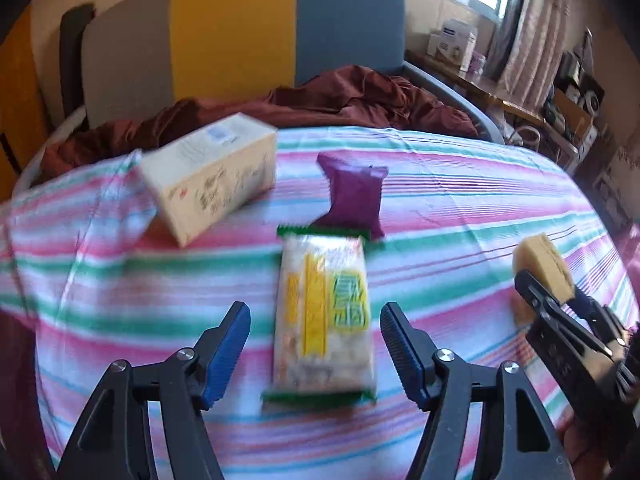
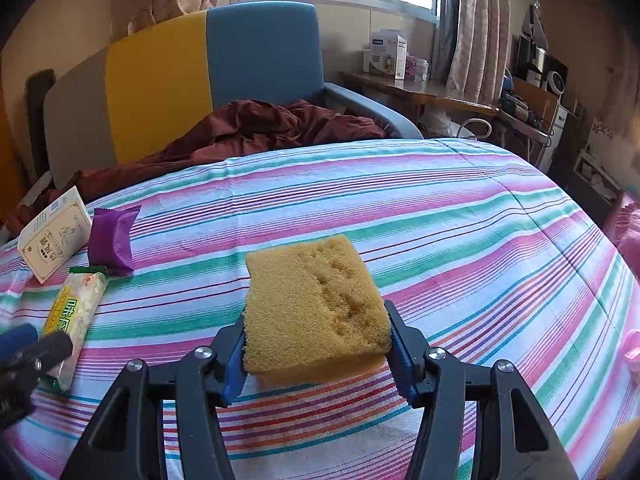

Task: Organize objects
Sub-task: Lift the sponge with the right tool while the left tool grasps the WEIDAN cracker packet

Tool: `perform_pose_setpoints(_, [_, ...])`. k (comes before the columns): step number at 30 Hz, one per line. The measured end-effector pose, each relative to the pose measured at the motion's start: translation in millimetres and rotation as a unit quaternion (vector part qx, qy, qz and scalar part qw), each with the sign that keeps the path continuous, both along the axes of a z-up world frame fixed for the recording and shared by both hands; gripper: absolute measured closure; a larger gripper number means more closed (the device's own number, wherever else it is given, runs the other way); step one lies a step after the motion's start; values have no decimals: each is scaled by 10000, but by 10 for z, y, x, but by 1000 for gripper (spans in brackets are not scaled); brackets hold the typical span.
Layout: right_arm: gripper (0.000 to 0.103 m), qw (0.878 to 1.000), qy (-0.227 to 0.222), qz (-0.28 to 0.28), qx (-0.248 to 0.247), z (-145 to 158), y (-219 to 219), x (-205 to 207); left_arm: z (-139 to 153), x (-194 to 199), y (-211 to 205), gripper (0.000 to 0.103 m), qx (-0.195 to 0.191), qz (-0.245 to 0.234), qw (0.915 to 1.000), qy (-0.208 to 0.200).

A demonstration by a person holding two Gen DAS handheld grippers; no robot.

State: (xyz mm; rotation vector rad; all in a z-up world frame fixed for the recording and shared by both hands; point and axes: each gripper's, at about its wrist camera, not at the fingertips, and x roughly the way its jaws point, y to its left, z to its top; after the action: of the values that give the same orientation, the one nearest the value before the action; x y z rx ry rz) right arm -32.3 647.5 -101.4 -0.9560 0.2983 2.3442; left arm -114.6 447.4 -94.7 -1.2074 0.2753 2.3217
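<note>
Right gripper (image 2: 316,344): jaws clamped on yellow sponge (image 2: 316,300). Left gripper (image 1: 316,344): jaws apart, straddling snack packet (image 1: 324,316). Far: purple wrapper (image 1: 354,196); far left: cream box (image 1: 212,182). Striped bedsheet (image 1: 460,208).

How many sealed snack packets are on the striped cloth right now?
2. The green-edged snack packet lies between the left gripper fingers; the purple packet sits just beyond it. None hidden, apparently.

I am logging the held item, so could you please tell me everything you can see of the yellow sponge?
The sponge is a yellow-ochre rectangular block of coarse, porous foam, with shallow dents across its top. The right gripper pinches it by its near end, one blue pad against each side, so the far end juts forward. It hangs clear above the striped cloth, roughly flat, and touches nothing but the gripper.
</note>
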Motion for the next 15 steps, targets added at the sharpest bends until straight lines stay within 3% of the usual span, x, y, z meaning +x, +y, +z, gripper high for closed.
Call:
perform_pose_setpoints(2, [44,10000,-27,39,-8,-10,-4,-16,-32,-36,102,36,-94,-200,9997,92])
perform_pose_setpoints(4, [44,10000,-37,49,-22,-18,-2,-21,-115,-70,150,53,-260,-280,9992,148])
perform_pose_setpoints(15, [44,9999,-19,158,65,-8,-59,-29,-150,-11,59,54,84,-461,9985,293])
